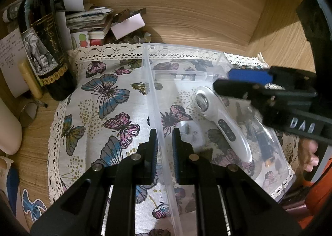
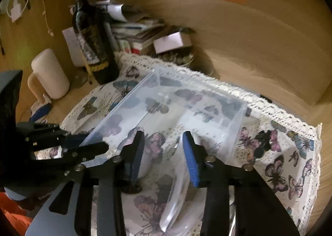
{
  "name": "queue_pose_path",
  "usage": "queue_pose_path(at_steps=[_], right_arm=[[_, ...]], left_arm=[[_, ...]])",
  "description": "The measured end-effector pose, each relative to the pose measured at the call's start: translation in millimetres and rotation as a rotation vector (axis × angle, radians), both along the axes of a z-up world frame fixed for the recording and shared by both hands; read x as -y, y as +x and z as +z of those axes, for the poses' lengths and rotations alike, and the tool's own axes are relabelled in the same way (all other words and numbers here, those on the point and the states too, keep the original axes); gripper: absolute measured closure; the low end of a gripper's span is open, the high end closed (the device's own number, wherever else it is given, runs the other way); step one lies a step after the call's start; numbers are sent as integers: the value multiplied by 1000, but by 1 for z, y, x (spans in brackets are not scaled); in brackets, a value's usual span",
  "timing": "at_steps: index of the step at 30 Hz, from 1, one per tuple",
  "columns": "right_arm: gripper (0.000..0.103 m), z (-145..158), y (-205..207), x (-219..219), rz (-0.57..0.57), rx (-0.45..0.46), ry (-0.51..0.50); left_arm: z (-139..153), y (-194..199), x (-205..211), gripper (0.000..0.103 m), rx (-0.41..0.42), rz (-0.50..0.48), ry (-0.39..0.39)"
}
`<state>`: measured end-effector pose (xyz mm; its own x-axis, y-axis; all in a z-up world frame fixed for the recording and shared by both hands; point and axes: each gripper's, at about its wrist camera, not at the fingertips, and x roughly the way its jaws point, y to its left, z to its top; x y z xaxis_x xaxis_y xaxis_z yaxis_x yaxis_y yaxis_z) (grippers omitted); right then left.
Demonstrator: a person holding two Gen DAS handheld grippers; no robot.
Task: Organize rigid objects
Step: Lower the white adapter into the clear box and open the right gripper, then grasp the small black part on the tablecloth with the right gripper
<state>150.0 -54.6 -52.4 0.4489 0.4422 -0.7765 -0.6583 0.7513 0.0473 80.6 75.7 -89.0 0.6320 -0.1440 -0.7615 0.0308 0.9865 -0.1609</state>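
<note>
Bin [image 1: 186,64] of clear plastic sits on the butterfly cloth [image 1: 108,95] over the bench, with a white handheld device [image 1: 220,120] lying inside. Left gripper [image 1: 165,138] is clenched on the bin's near wall. Right gripper [image 2: 162,149] stands released above the bin's interior, nothing between its pads; a dark bottle [image 1: 43,49] stands beside the cloth.
</note>
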Motion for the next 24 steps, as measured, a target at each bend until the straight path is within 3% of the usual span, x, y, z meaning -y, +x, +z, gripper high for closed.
queue_pose_path(at_steps=[2, 5, 12, 18, 24], right_arm=[[63, 5, 3, 5, -22, 18, 5], [51, 11, 8, 14, -62, 33, 22], [34, 23, 21, 45, -186, 95, 37], [33, 24, 40, 77, -306, 124, 34], [33, 9, 64, 98, -379, 84, 8]], left_arm=[[0, 0, 0, 91, 0, 0, -2], [0, 0, 0, 91, 0, 0, -2], [0, 1, 1, 91, -2, 0, -6], [0, 1, 1, 91, -5, 1, -13], [0, 1, 1, 91, -6, 1, -19]])
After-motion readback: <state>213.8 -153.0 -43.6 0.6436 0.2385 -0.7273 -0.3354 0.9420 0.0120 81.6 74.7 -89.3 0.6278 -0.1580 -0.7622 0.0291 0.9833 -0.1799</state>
